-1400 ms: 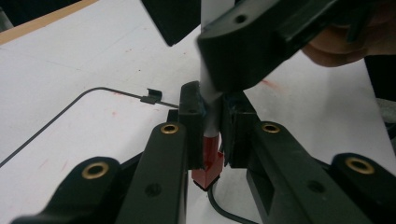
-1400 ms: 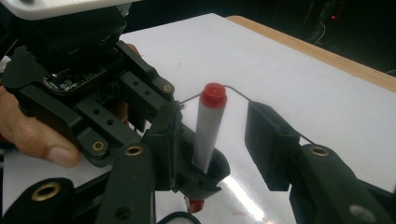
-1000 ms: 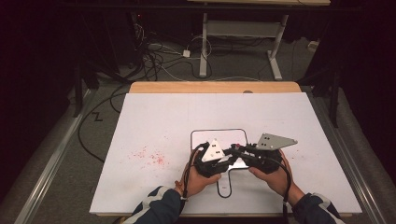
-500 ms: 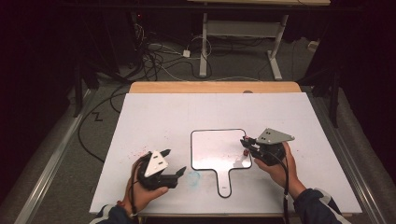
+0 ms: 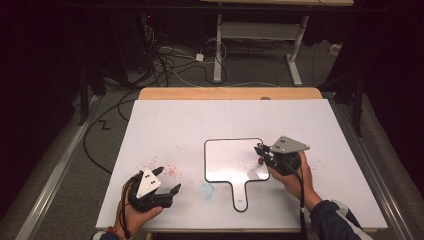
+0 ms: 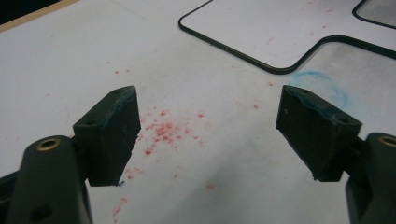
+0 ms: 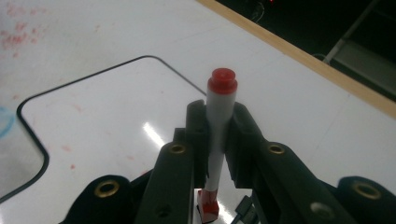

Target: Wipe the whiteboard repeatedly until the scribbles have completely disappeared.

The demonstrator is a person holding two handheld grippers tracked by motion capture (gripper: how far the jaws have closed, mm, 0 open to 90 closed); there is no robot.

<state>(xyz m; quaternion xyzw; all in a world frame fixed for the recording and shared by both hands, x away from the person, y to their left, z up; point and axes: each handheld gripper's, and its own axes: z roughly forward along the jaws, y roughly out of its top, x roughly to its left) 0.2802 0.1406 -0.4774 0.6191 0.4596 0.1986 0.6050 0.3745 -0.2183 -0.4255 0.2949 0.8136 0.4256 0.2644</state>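
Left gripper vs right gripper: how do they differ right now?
The left gripper is open and holds nothing; the right gripper is shut on a red-capped marker. The left hovers over red specks on the bare table; the right sits over the small whiteboard. Both are hand-held with black jaws.

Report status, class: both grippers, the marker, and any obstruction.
Left gripper open, empty, above red specks. Right gripper shut on red marker, over the small whiteboard. Nothing in the way.
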